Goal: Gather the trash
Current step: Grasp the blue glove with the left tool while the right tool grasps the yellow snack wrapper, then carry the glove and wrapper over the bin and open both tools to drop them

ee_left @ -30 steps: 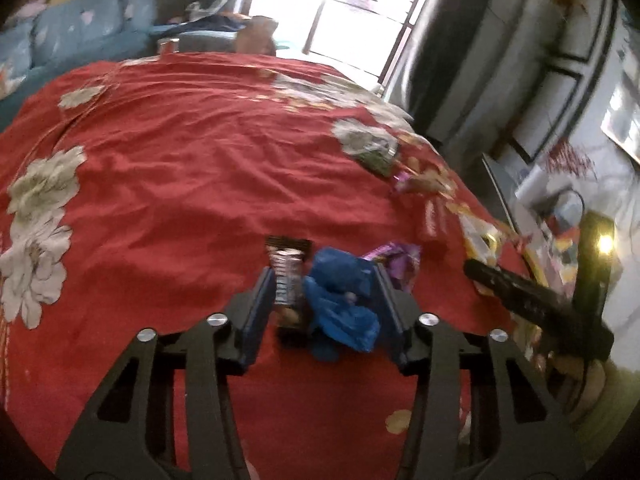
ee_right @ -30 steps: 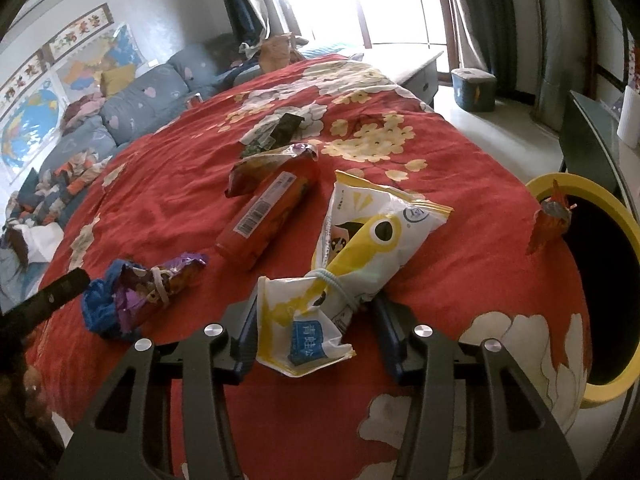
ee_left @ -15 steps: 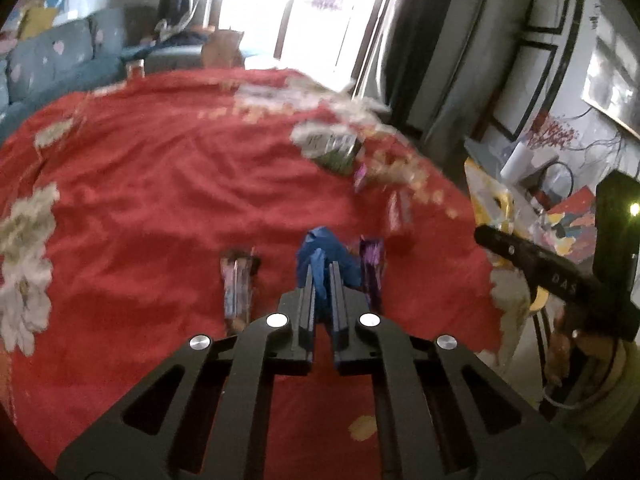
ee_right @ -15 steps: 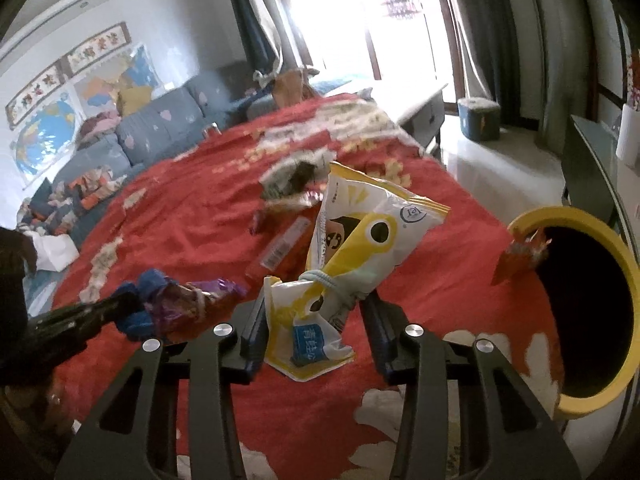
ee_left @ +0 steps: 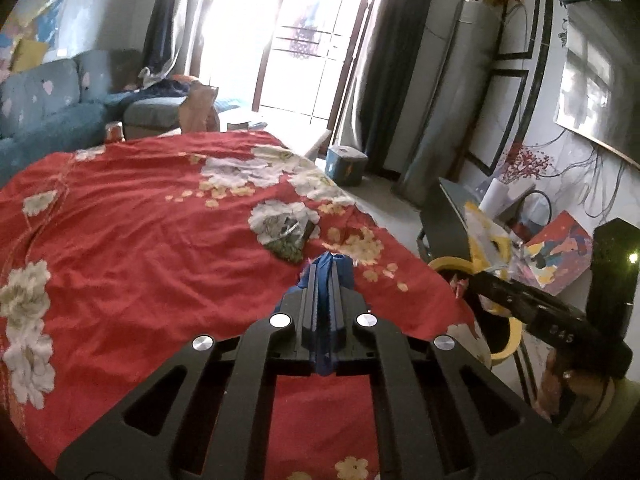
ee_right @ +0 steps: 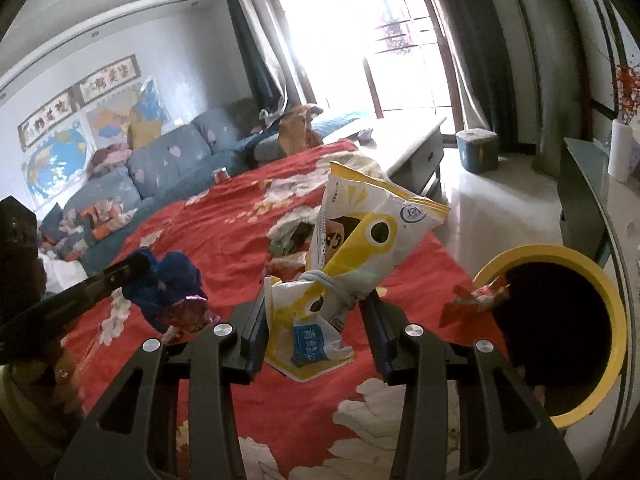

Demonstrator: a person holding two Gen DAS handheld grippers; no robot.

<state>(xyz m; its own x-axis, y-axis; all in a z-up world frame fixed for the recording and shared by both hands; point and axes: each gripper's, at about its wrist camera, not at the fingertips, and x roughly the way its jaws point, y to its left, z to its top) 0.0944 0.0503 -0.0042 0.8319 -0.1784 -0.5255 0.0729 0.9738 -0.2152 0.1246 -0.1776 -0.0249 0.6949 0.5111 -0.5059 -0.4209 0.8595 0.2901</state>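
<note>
Jaws of the left gripper point(ee_left: 325, 280) are clamped tight in the left wrist view, pinching a crumpled blue wrapper point(ee_left: 340, 267) whose folds bulge out past the fingertips and show again in the slit nearer the camera. It hangs clear above the red flowered cloth point(ee_left: 140, 248). Farther off on the cloth lies a dark green packet point(ee_left: 289, 242). To the right, past the cloth's edge, stands a bin with a yellow rim point(ee_left: 452, 263), partly hidden by the right gripper's black finger, and a yellow and white snack bag point(ee_left: 486, 236) shows above it.

From the right wrist view, the right gripper point(ee_right: 316, 312) stands partly open with its pads pressed on the bunched neck of the yellow and white snack bag point(ee_right: 360, 232), which juts up and away from the cloth point(ee_right: 224, 224). At the left, the left gripper point(ee_right: 136, 266) carries the blue wrapper point(ee_right: 168, 280), with a purple foil wrapper point(ee_right: 186, 312) dangling under it. The bin's yellow rim point(ee_right: 612, 312) sits close on the right, and an orange wrapper point(ee_right: 472, 300) hangs on its near-left edge. A blue sofa point(ee_right: 168, 160) lines the far wall.
</note>
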